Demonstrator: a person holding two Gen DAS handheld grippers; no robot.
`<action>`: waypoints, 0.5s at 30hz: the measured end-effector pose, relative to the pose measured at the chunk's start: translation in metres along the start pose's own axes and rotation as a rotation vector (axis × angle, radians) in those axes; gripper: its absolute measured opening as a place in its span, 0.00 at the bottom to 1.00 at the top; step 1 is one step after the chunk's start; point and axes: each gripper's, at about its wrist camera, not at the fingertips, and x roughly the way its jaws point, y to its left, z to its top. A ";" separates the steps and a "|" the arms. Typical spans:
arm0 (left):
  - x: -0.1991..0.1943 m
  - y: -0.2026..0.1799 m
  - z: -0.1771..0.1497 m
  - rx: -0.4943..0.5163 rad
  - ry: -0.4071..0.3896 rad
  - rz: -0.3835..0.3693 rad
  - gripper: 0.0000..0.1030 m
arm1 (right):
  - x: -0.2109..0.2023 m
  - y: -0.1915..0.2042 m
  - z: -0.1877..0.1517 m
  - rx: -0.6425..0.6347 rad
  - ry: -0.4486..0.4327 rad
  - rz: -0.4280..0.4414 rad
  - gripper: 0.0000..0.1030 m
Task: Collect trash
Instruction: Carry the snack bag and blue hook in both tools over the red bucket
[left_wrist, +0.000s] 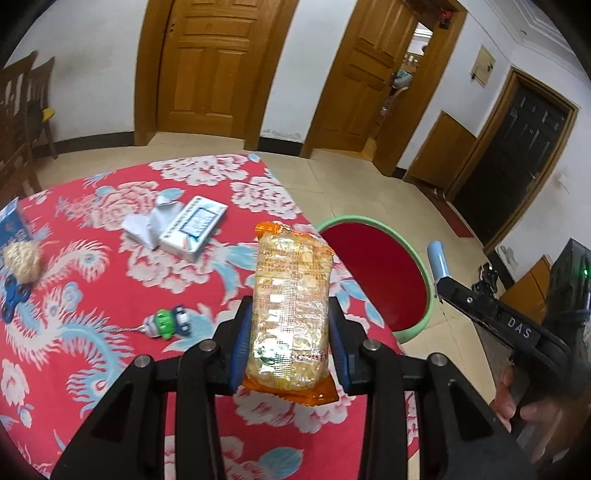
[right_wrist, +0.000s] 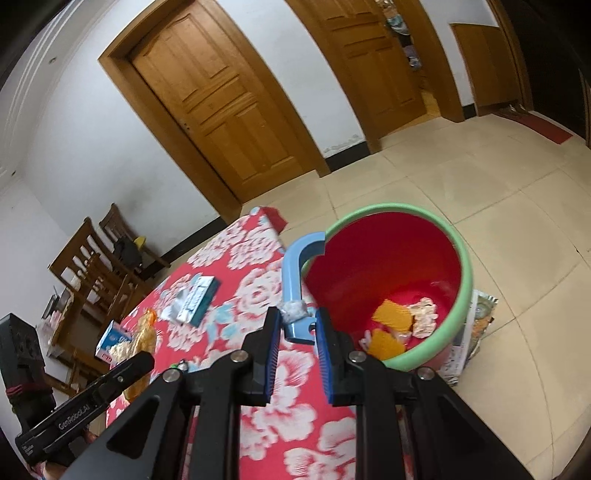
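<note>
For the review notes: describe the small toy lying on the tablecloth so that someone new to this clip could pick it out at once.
Start at the table under the red cloth with white flowers and go to its near side, just left of the left gripper that holds the orange-edged snack packet. There lies a small green, white and blue toy car on a thin cord. Unlike the blue-and-white box and crumpled paper farther back, it is rounded and green.

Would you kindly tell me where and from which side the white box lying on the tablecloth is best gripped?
Judging by its pose, take the white box across its narrow width, coming from above. It lies flat, so only the long thin edges offer opposing faces. The crumpled paper touches its left side, so grip nearer the free right end.
</note>
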 end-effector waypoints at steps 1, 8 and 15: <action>0.004 -0.005 0.001 0.010 0.004 -0.004 0.37 | 0.001 -0.006 0.002 0.006 -0.001 -0.009 0.21; 0.034 -0.031 0.012 0.065 0.020 -0.031 0.37 | 0.016 -0.040 0.010 0.051 0.020 -0.046 0.21; 0.076 -0.050 0.022 0.099 0.070 -0.055 0.37 | 0.039 -0.069 0.015 0.093 0.054 -0.064 0.21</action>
